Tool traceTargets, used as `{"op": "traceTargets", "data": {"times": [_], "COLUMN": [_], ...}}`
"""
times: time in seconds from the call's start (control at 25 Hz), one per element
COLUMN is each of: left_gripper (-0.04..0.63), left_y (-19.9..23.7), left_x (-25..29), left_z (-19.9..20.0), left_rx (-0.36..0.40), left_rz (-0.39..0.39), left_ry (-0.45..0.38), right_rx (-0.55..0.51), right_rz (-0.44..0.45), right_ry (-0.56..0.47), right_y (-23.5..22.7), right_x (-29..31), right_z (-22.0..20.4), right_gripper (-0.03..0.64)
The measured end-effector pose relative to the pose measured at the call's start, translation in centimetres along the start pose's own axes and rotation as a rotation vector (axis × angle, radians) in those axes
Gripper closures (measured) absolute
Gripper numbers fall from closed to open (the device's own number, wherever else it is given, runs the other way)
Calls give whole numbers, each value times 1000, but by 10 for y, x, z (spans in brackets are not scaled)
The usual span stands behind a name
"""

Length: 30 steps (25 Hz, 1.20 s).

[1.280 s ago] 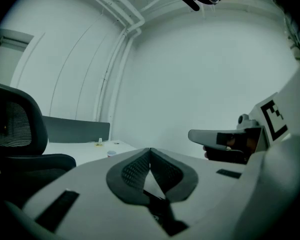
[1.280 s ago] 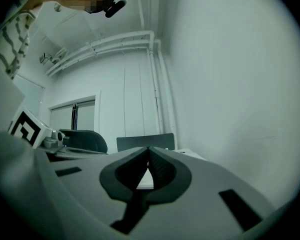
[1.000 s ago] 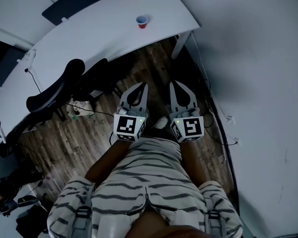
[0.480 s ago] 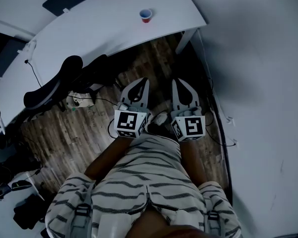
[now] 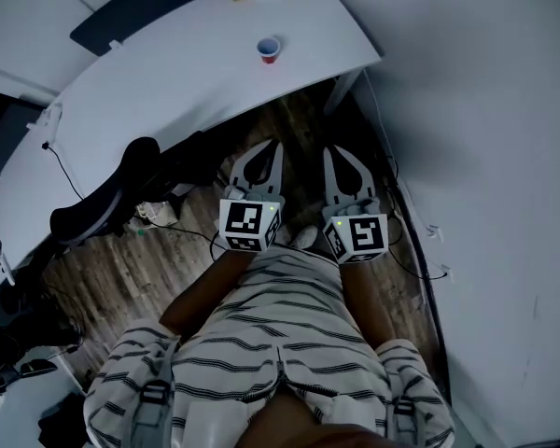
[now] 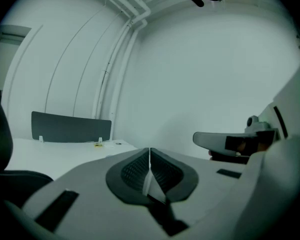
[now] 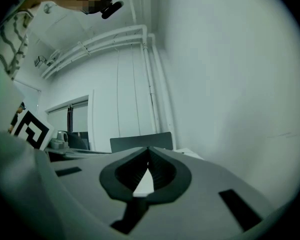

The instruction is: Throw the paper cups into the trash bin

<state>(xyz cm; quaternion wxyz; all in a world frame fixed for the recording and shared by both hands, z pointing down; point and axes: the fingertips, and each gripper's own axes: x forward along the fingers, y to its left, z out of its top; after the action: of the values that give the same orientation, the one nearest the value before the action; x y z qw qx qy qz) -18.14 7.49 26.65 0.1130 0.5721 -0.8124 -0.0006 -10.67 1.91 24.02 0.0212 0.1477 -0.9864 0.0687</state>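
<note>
A small red paper cup (image 5: 268, 49) stands upright on the white desk (image 5: 187, 73), far ahead of both grippers. My left gripper (image 5: 276, 145) and right gripper (image 5: 329, 150) hang side by side close to my body, above the wooden floor (image 5: 140, 269). Both point toward the desk. The jaws of the left gripper (image 6: 149, 151) meet with nothing between them. The right gripper (image 7: 148, 149) is shut and empty too. I see no trash bin in any view.
A black office chair (image 5: 103, 180) stands at the desk's near edge to my left, with cables and a power strip (image 5: 154, 215) on the floor beside it. A dark divider panel (image 5: 159, 3) lines the desk's far side. A white wall (image 5: 485, 157) runs along the right.
The head view has shifted slightly, so the cup and desk sit a little differently in the picture. Both grippers stay shut, side by side, and have barely moved.
</note>
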Motion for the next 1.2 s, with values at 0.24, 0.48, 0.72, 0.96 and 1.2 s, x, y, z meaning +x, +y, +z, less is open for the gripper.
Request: {"op": "traceTargets", "data": {"times": [0.24,0.48,0.72,0.96,1.2], "left_gripper": [571,571,569,547,502], "left_y": [29,46,76,99,122], "left_x": [26,52,82,113,142], "left_z": [10,13,5,-6,-27], "left_rx": [-6,-7,-16,-26,-53], "left_rz": [-8,-20,1,18,44], "left_ry": [-6,-8,18,54,100], "right_rx": [-17,-35,-43,-33,-22], "right_rz": [-15,-28,-46,-71,-97], "right_ry": [1,3,9,36,66], "right_y": [-1,-8,-9,-13,-17], "right_x": [32,52,69,81,89], "right_z": [2,5,3,-6,-18], "right_gripper": [607,607,607,607,607]}}
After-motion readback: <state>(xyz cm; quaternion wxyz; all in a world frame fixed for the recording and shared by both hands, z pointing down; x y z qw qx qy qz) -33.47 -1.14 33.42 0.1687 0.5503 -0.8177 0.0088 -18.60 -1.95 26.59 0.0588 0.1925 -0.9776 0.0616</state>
